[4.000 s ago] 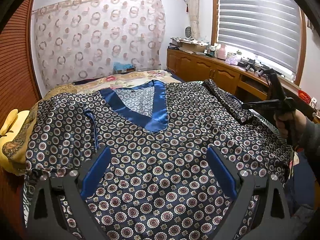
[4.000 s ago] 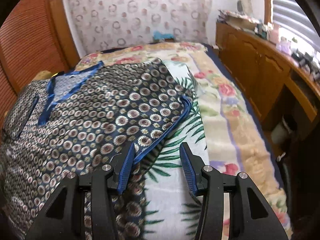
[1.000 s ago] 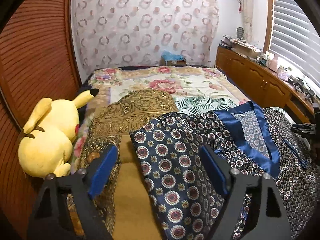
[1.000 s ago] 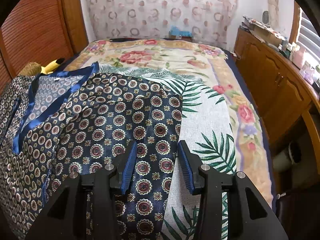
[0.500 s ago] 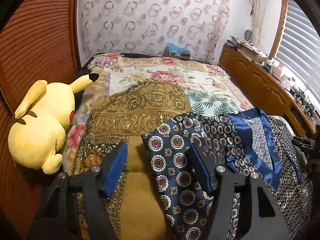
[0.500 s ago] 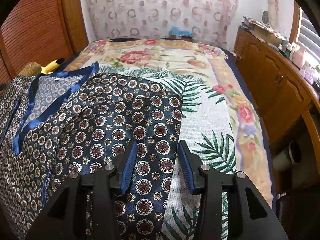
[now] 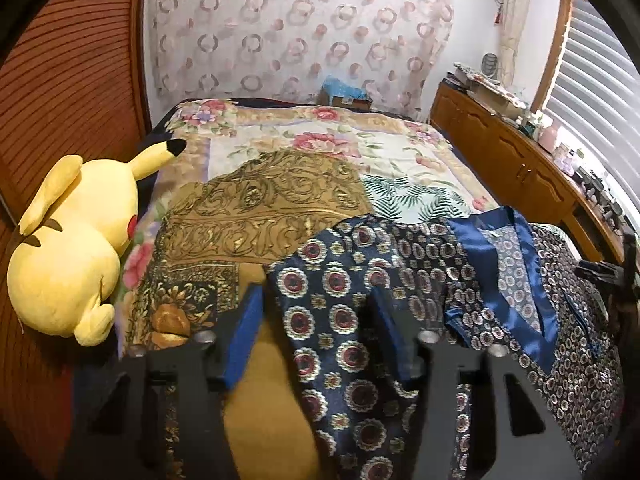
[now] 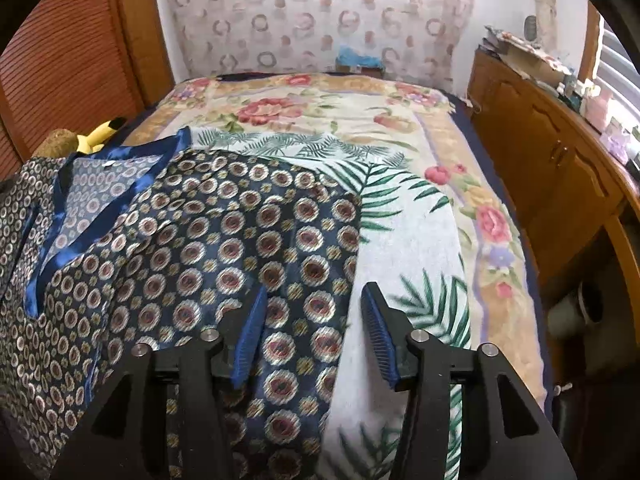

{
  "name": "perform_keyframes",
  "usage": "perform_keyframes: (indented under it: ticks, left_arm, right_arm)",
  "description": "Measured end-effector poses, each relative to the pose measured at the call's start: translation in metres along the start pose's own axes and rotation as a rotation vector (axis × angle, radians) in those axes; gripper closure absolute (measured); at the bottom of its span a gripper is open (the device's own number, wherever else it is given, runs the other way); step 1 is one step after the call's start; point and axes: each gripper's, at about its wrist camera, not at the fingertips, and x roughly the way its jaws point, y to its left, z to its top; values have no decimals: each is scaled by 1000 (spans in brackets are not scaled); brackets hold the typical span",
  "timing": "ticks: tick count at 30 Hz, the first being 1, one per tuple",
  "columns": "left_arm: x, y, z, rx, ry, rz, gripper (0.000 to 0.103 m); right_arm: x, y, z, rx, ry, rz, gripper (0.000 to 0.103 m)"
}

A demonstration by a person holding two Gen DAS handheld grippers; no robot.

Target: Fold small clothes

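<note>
Straddling the patterned shirt [image 7: 352, 320] sleeve edge with left tool [image 7: 316, 332], jaws part-open, narrower than 1 s ago, nothing pinched yet. Right tool [image 8: 314, 332] also gaping over opposite sleeve edge at 6 o'clock, unchanged since 0.5 s back. Shirt spread flat on bed [image 8: 420, 216], collar at 9 o'clock in right view. Yellow plush [image 7: 72, 240] at 9 o'clock, left view.

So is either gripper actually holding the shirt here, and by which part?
Nothing is held. The left gripper and right gripper both stand open, each straddling a side edge of the patterned shirt.
</note>
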Motion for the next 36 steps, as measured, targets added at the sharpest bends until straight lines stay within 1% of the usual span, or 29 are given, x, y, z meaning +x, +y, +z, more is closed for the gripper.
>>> perform_keyframes:
  ticks: [1, 3, 4, 5, 6, 7, 8, 9, 11, 12, 14, 16, 18, 23, 28, 34, 36]
  left_arm:
    - [-1, -1, 0, 2, -1, 0, 59]
    - [-2, -3, 0, 8, -4, 3, 72]
    - [-2, -2, 0, 7, -4, 4, 75]
    - [-2, -2, 0, 4, -4, 4, 81]
    - [-3, -2, 0, 0, -5, 8, 90]
    - [-3, -1, 0, -2, -4, 15, 95]
    - [-4, -2, -1, -3, -6, 33, 97]
    - [-5, -3, -1, -2, -9, 43, 97]
    - [-10, -8, -3, 3, -20, 48, 100]
    - [-13, -10, -5, 6, -26, 43, 101]
    - [-22, -17, -7, 20, -44, 29, 102]
    - [-31, -28, -11, 38, -60, 3, 103]
    - [-41, -37, -13, 58, -77, -7, 103]
    - [-72, -62, -24, 108, -130, -46, 103]
    - [-97, -75, -46, 119, -162, -64, 103]
    - [-132, -73, -87, 92, -201, -69, 103]
    - [-142, -71, -104, 78, -202, -67, 103]
  right_arm:
    - [3, -2, 5, -5, 11, 13, 52]
    - [7, -5, 12, -18, 23, 30, 52]
    - [9, -6, 15, -24, 28, 33, 52]
    - [12, -5, 18, -33, 32, 36, 52]
    - [14, -4, 21, -48, 36, 41, 52]
    - [16, -1, 23, -63, 36, 43, 53]
    - [18, 3, 25, -78, 35, 43, 60]
    - [18, 8, 25, -96, 31, 50, 66]
    - [17, 24, 24, -148, 26, 61, 91]
    - [16, 31, 23, -177, 26, 52, 95]
    - [13, 42, 21, -211, 11, 3, 100]
    - [6, 47, 18, -207, -20, -7, 101]
    - [-6, 49, 17, -191, -65, -8, 101]
    - [-53, 54, 10, -156, -199, 13, 102]
    - [-93, 58, -7, -126, -278, 36, 102]
    - [-133, 62, -51, -101, -333, 26, 102]
    - [-146, 64, -71, -90, -344, 31, 102]
